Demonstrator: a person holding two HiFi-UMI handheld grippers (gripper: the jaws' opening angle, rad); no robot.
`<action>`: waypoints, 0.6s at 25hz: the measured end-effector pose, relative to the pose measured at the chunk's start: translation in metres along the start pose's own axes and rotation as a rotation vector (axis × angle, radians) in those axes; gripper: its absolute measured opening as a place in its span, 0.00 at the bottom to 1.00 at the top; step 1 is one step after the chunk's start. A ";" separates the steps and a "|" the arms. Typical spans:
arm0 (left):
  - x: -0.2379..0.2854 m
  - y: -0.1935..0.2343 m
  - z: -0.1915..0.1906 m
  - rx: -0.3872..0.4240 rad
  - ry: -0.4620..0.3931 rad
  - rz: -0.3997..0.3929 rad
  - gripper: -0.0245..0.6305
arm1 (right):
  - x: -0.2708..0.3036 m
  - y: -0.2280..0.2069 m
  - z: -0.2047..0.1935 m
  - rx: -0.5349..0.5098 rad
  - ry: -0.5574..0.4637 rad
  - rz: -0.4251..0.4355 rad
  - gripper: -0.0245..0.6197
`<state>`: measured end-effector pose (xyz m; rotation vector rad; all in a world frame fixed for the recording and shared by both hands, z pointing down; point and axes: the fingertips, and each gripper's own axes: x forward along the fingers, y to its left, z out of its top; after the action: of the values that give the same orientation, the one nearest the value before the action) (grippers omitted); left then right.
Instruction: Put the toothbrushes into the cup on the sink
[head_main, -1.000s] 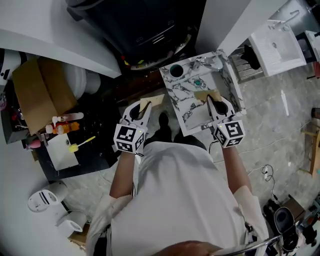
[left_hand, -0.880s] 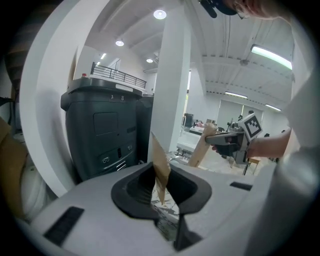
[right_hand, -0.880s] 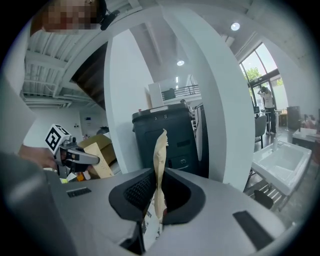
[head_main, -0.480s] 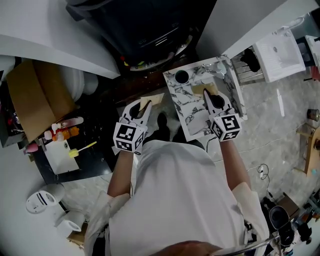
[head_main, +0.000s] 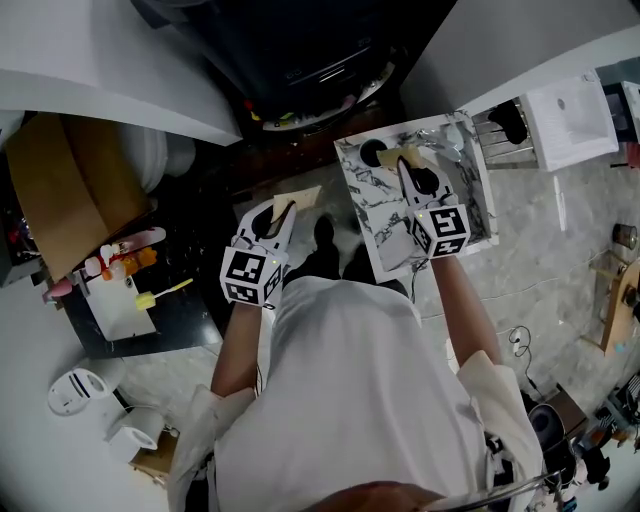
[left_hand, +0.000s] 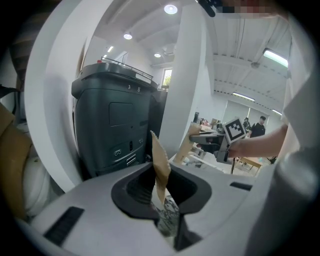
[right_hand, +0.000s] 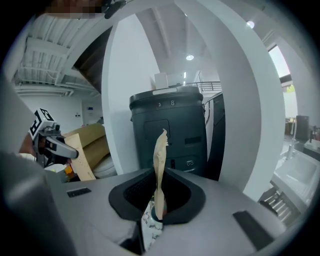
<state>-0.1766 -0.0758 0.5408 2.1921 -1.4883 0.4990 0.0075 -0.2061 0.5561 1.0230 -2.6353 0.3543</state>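
The marble sink top (head_main: 470, 200) lies at the upper right of the head view, with a dark cup (head_main: 372, 152) at its far left corner. My right gripper (head_main: 405, 163) hovers over the sink just right of the cup, shut on a brown paper packet (head_main: 392, 156). In the right gripper view that packet (right_hand: 159, 165) stands edge-on between the jaws. My left gripper (head_main: 279, 208) is left of the sink over dark floor, shut on a second brown packet (head_main: 298, 199), seen with its serrated edge (left_hand: 160, 167) in the left gripper view. What is inside the packets is hidden.
A dark grey bin-like unit (head_main: 300, 50) stands beyond the sink. At the left are a cardboard sheet (head_main: 55, 190), a shelf with small bottles (head_main: 120, 258) and a yellow brush-like item (head_main: 165, 292). A white kettle (head_main: 75, 392) sits lower left. A white basin (head_main: 565, 105) is upper right.
My right gripper has moved with its packet toward the far end of the sink, closer to the cup. The left gripper has stayed roughly in place, still gripping its packet.
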 end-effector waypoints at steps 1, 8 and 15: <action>0.000 0.002 -0.001 -0.002 0.001 0.002 0.13 | 0.006 0.000 -0.004 -0.004 0.004 0.001 0.12; 0.003 0.009 -0.001 -0.018 0.010 0.009 0.13 | 0.039 0.000 -0.030 -0.035 0.046 0.001 0.12; 0.010 0.014 -0.001 -0.019 0.017 0.006 0.13 | 0.059 -0.005 -0.051 -0.039 0.084 -0.010 0.12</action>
<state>-0.1860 -0.0878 0.5493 2.1639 -1.4851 0.5024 -0.0215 -0.2294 0.6252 0.9869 -2.5518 0.3341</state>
